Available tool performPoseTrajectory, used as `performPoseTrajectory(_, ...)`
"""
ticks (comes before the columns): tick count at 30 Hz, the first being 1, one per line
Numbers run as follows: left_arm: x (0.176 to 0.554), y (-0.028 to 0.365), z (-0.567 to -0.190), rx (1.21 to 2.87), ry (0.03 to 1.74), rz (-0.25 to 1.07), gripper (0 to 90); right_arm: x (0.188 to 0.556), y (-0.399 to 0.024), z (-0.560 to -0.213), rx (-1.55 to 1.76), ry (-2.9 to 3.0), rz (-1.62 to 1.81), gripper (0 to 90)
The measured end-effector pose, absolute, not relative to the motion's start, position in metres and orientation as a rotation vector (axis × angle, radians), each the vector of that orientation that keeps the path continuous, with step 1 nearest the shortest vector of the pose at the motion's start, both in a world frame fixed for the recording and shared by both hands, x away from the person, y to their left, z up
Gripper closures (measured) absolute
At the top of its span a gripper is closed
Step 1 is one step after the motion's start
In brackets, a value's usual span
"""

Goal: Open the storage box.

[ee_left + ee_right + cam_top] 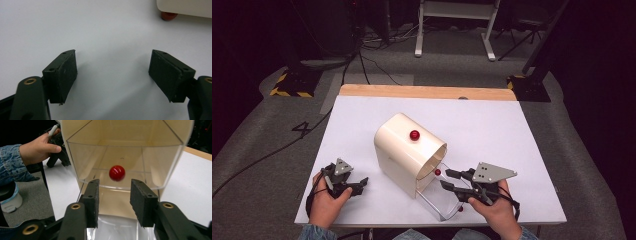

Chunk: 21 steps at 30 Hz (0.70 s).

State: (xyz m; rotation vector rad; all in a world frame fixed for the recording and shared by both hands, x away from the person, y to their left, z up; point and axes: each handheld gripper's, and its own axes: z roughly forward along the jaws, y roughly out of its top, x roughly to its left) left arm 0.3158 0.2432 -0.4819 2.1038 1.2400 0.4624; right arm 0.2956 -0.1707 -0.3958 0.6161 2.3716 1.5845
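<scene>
The work in hand looked like opening the cream box (404,150) by its clear door (437,200). The box sat in the middle of the high view, on the white table (492,120). It had a round top with a red knob (414,134) on it. Its clear door hung open toward the bottom of the frame, and a second small red knob (438,172) sat at the front of the box.

The right gripper (451,180) was at the lower right of the high view, just in front of the open box. In the right gripper view its tips (113,197) pointed straight at the red knob (117,173) in the middle of the frame. The jaws stood partly open, a little wider than the knob, and they held nothing. The knob was still ahead of the pads (93,200), not between them.

So the step seemed to be the reach for the knob. The next move would likely need the gripper to go a bit forward and up, until the knob sat between the pads, and then squeeze gently.

The left gripper (362,184) rested low on the table at the lower left of the high view, near the side of the box. In the left gripper view its pads (63,75) were wide apart with only white table between them. A red foot (169,15) of the box showed at the upper right. The left hand (326,202) lay flat and quiet, and the right hand (494,207) was turned in toward the box.
</scene>
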Motion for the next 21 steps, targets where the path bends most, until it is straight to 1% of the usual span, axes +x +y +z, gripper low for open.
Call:
performPoseTrajectory(1,0.3157,0.2431,-0.4821,2.102,1.239,0.465,23.0,0.2983,-0.1664,-0.3956,0.604,2.373,1.584,64.5)
performPoseTrajectory(2,0.3157,0.2431,-0.4821,2.102,1.239,0.465,23.0,0.2983,-0.1664,-0.3956,0.604,2.373,1.584,64.5)
performPoseTrajectory(5,0.3155,0.2432,-0.4822,2.103,1.236,0.466,23.0,0.3025,-0.1597,-0.3952,0.594,2.364,1.576,68.6)
performPoseTrajectory(11,0.3155,0.2431,-0.4823,2.103,1.236,0.466,23.0,0.3045,-0.1573,-0.3954,0.61,2.362,1.56,73.8)
performPoseTrajectory(21,0.3156,0.2433,-0.4822,2.103,1.237,0.465,23.0,0.2998,-0.1584,-0.395,0.59,2.351,1.546,74.1)
